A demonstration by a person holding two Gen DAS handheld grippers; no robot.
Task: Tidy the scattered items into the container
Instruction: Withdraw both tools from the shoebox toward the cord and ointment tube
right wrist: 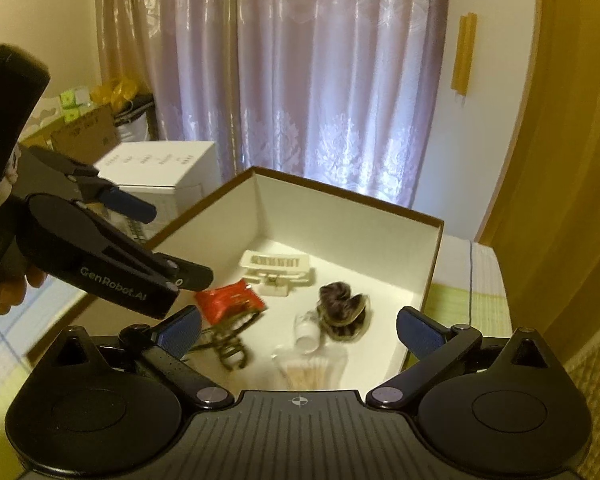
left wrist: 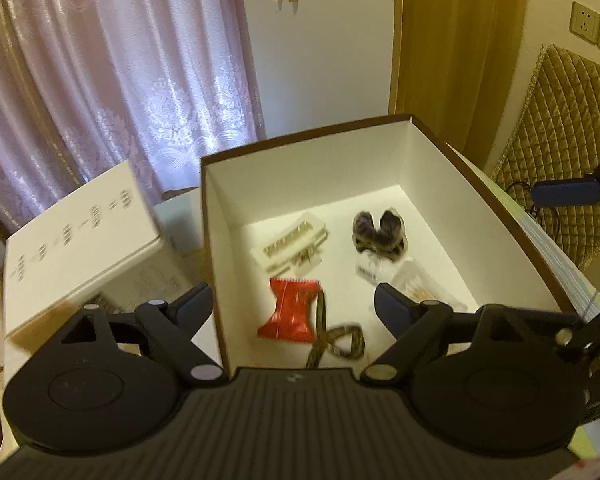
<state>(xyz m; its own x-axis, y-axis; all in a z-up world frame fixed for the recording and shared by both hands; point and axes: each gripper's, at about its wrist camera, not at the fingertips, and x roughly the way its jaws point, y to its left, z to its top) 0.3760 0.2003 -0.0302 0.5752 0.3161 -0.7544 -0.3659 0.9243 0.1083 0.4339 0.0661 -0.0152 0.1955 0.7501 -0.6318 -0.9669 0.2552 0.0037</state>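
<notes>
A brown-rimmed box with white inside (left wrist: 220,216) (right wrist: 428,264) holds a red packet (left wrist: 290,316) (right wrist: 230,298), a white comb-like piece (left wrist: 288,246) (right wrist: 276,266), a dark furry hair tie (left wrist: 378,232) (right wrist: 342,308), a brown strap (left wrist: 332,340) (right wrist: 224,344), a clear bag of cotton swabs (left wrist: 424,286) (right wrist: 312,368) and a small white bottle (right wrist: 306,336). My left gripper (left wrist: 294,304) (right wrist: 168,240) hangs open over the box's near-left wall, nothing between its fingers. My right gripper (right wrist: 300,326) is open and empty above the box's near edge; one blue finger (left wrist: 564,194) shows at the right.
A white printed carton (left wrist: 80,240) (right wrist: 160,168) stands left of the box. Behind are lilac curtains (left wrist: 100,60), a wooden door frame (left wrist: 456,40) and a quilted chair back (left wrist: 564,128). Cardboard boxes and bags (right wrist: 96,120) sit far left. A hand (right wrist: 8,288) holds the left gripper.
</notes>
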